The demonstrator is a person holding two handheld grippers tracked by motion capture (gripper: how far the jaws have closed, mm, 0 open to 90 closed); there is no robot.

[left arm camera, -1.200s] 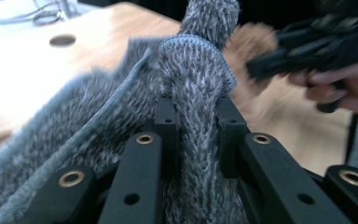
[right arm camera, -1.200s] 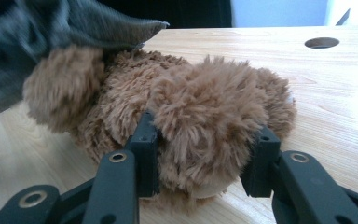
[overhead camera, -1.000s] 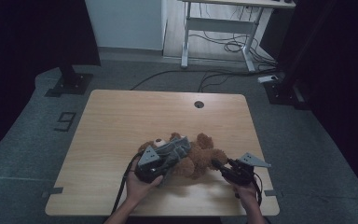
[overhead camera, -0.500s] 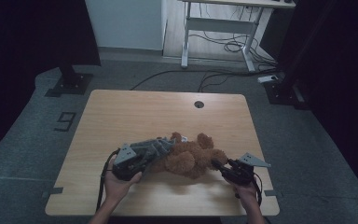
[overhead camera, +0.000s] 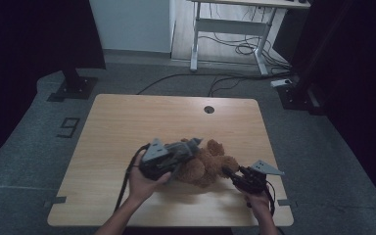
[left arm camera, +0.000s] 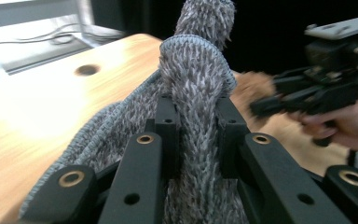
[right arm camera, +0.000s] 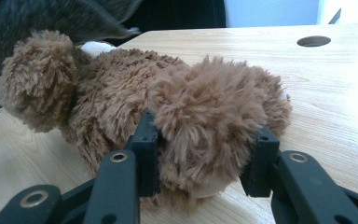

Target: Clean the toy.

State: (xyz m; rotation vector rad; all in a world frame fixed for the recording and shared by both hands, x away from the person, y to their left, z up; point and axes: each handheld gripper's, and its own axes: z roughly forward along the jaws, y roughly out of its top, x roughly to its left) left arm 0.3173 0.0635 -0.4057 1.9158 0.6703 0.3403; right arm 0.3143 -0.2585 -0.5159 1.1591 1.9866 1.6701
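Two tools engaged | left tool [left arm camera: 193, 121] clenched on grey knit garment [left arm camera: 196, 70] | right tool [right arm camera: 200, 154] grasping brown teddy bear [right arm camera: 168, 102] near table's [overhead camera: 127, 117] front edge | garment apparently partly off, not yet free

Digit 9 [overhead camera: 70, 127] marked in tape on the grey floor [overhead camera: 29, 147]

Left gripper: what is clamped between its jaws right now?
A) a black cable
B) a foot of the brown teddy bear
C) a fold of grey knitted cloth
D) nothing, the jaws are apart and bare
C: in the left gripper view the left gripper has both jaws pressed against a bunched fold of the grey knitted cloth, while the right gripper holds the brown teddy bear.
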